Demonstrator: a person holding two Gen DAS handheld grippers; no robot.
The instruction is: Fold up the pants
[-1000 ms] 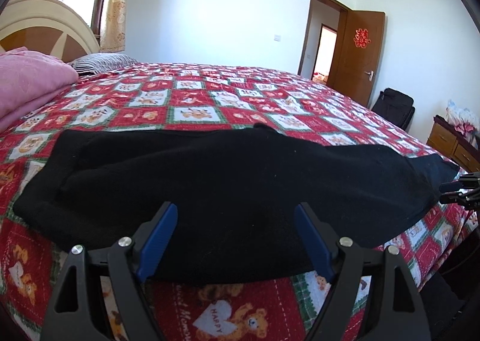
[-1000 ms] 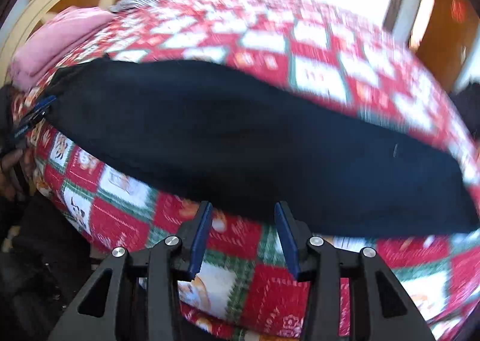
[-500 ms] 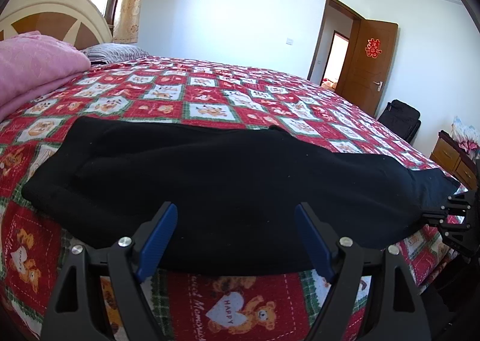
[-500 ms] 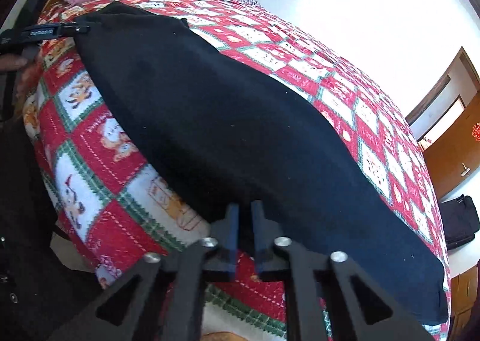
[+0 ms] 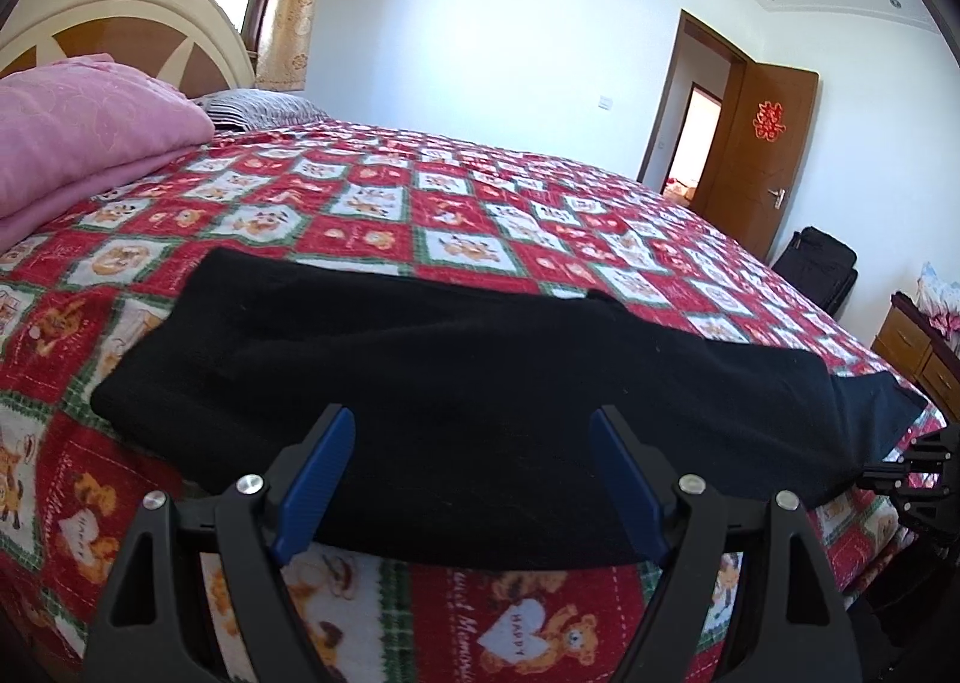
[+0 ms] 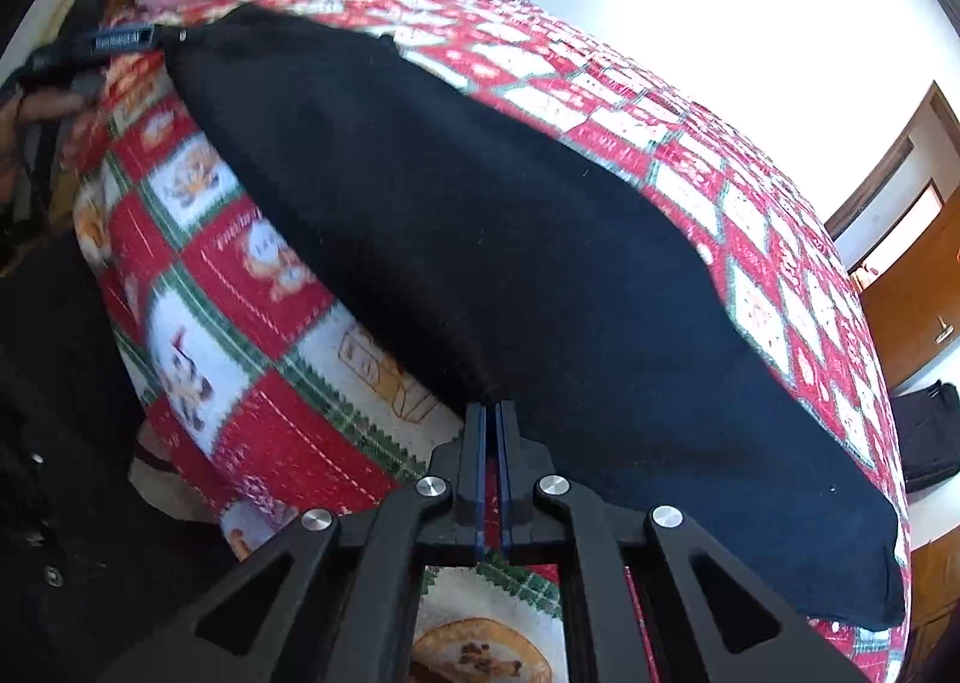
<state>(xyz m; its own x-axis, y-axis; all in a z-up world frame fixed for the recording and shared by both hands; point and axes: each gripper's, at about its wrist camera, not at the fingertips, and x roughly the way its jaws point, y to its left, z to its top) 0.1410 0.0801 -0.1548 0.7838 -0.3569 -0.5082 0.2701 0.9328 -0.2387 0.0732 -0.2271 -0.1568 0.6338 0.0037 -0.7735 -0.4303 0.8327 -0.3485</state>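
Black pants (image 5: 456, 383) lie folded lengthwise in a long strip across the near side of the bed; they also show in the right wrist view (image 6: 540, 263). My left gripper (image 5: 471, 437) is open, its blue-padded fingers (image 5: 318, 467) over the pants' near edge. My right gripper (image 6: 492, 413) is closed, its tips at the pants' near hem; whether cloth is pinched between them is hidden. The right gripper shows at the right edge of the left wrist view (image 5: 918, 473), by the leg end. The left gripper shows at the far end in the right wrist view (image 6: 120, 38).
The bed has a red, white and green patterned quilt (image 5: 480, 215). A folded pink blanket (image 5: 78, 143) lies by the headboard. An open wooden door (image 5: 762, 155), a black bag (image 5: 822, 269) and a wooden dresser (image 5: 924, 353) stand beyond the bed's foot.
My right gripper went from open to closed and moved to the pants' near hem. My left gripper stayed open and shifted slightly, tilting upward.
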